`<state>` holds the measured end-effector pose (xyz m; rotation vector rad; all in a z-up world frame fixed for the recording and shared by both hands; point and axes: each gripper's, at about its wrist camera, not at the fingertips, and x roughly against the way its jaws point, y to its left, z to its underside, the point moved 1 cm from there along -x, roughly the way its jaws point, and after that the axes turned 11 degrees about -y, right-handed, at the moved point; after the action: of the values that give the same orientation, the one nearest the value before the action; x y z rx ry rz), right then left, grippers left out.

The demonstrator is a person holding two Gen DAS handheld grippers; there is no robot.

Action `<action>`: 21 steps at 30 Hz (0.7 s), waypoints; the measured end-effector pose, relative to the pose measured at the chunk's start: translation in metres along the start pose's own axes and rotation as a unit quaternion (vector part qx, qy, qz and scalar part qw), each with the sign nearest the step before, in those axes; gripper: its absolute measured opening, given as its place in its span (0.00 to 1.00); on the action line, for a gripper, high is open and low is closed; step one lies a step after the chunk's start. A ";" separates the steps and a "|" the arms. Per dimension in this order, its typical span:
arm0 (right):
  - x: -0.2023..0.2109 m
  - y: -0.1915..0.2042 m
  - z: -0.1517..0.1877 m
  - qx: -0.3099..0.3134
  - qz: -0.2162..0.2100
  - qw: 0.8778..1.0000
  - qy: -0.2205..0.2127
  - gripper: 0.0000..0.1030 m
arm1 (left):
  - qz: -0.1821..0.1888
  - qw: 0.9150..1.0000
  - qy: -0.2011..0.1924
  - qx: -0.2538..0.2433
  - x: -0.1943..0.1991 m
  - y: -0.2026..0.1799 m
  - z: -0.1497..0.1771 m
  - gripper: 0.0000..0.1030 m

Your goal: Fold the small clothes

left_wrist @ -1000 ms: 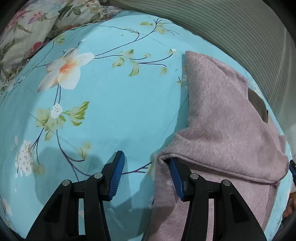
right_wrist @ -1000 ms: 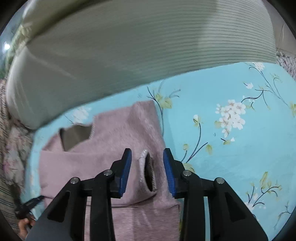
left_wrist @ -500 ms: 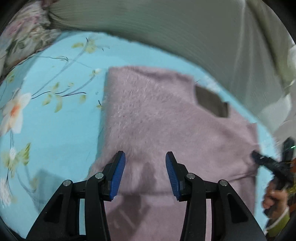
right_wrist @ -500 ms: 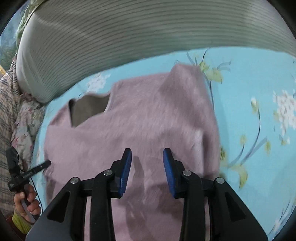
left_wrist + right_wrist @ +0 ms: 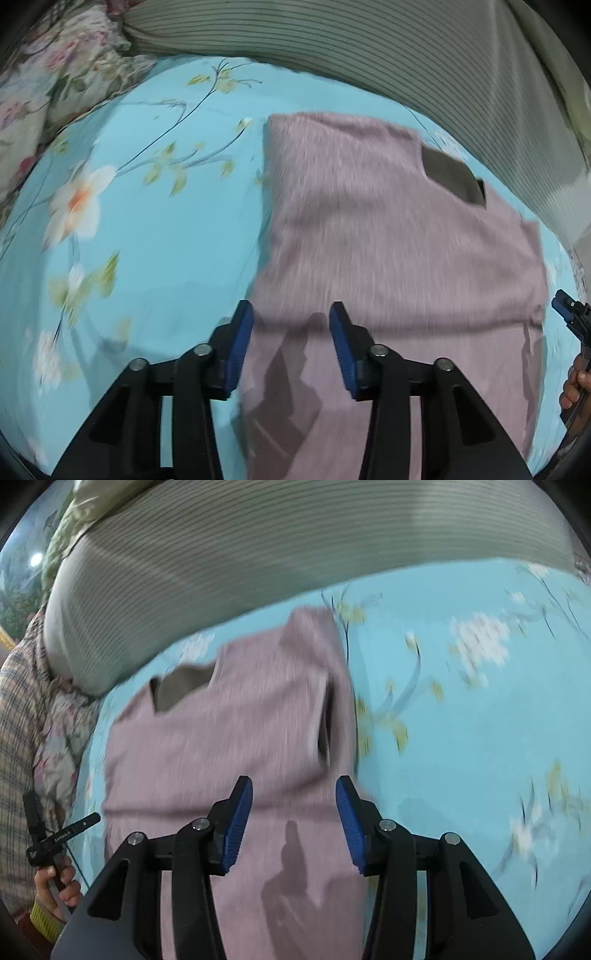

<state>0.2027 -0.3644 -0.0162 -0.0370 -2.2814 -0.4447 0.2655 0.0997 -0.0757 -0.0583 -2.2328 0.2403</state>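
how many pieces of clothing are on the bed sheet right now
1. A single mauve fuzzy garment lies on the blue floral sheet, beside the striped pillow. Both hand-held grippers are open above its near edge. More may lie out of view.

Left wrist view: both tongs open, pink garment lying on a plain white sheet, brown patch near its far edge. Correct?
Not quite. The sheet is light blue with a flower print, not plain white, as the left wrist view shows. The rest holds: left tongs and right tongs are open, and the pink garment has a brown patch near its far edge.
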 end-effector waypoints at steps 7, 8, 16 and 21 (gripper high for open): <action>0.058 -0.004 0.072 0.032 -0.008 0.998 0.055 0.58 | 0.014 0.999 0.044 -0.009 0.058 0.025 0.083 0.67; 0.067 -0.008 0.084 0.030 -0.005 0.998 0.063 0.58 | 0.024 0.998 0.056 -0.004 0.068 0.032 0.100 0.69; 0.121 -0.047 0.162 -0.015 0.004 0.993 0.116 0.59 | 0.072 0.990 0.118 0.000 0.112 0.058 0.201 0.70; 0.143 -0.044 0.205 -0.029 -0.062 0.985 0.156 0.58 | 0.133 0.982 0.131 -0.006 0.135 0.060 0.234 0.73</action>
<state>-0.0476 -0.3547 -0.0539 0.1371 -1.9678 -0.5425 -0.0040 0.1399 -0.1255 -0.3772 -1.9609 0.3429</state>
